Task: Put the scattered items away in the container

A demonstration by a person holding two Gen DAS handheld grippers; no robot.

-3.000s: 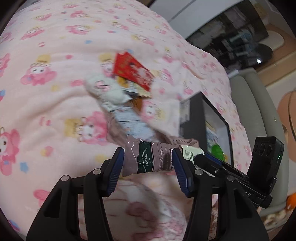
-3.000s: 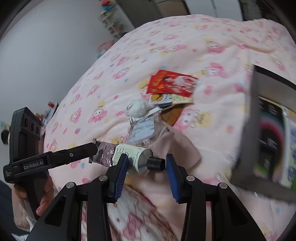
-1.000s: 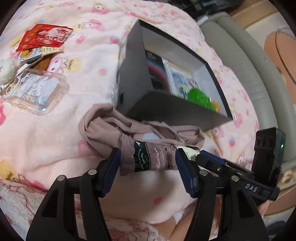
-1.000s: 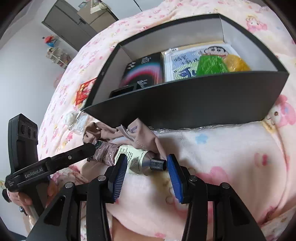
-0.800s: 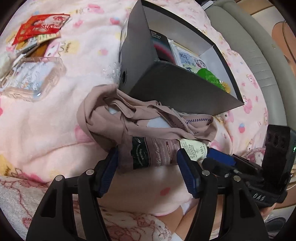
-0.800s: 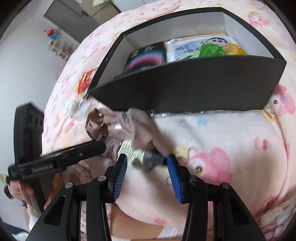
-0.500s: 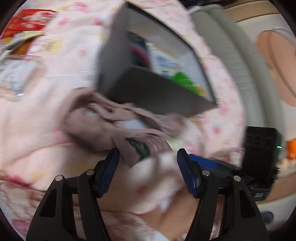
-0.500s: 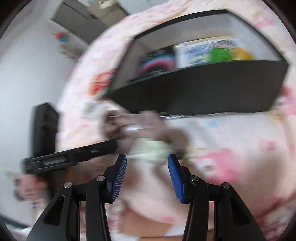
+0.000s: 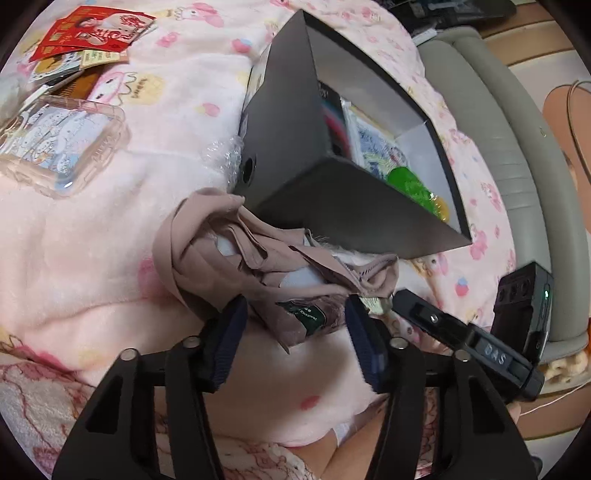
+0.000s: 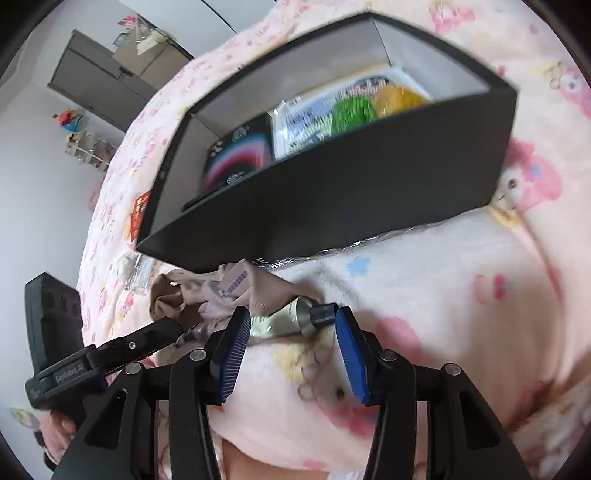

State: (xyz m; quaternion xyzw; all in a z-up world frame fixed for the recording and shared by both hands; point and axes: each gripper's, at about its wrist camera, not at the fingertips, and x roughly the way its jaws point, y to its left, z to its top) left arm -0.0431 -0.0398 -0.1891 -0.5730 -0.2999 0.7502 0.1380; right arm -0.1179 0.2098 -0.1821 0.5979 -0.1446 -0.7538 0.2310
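Observation:
A black open box (image 9: 325, 206) (image 10: 332, 199) stands on the pink blanket and holds a dark booklet, a printed card and green and yellow items. In front of it lies a crumpled beige cloth (image 9: 229, 254) (image 10: 207, 288) partly over a cream tube with a black cap (image 10: 295, 317) (image 9: 310, 314). My left gripper (image 9: 293, 339) is open, its pads either side of the tube's folded end. My right gripper (image 10: 288, 347) is open around the cap end. The tube lies on the blanket.
At the far left in the left wrist view lie a clear phone case (image 9: 62, 144), a red packet (image 9: 92, 33) and small cards (image 9: 74, 62). A grey sofa edge (image 9: 517, 147) runs along the right. A shelf and cabinet (image 10: 103, 81) stand in the room behind.
Both grippers carried the tube and cloth from the scattered pile to just in front of the box. They have since opened, and the tube and cloth now rest on the blanket.

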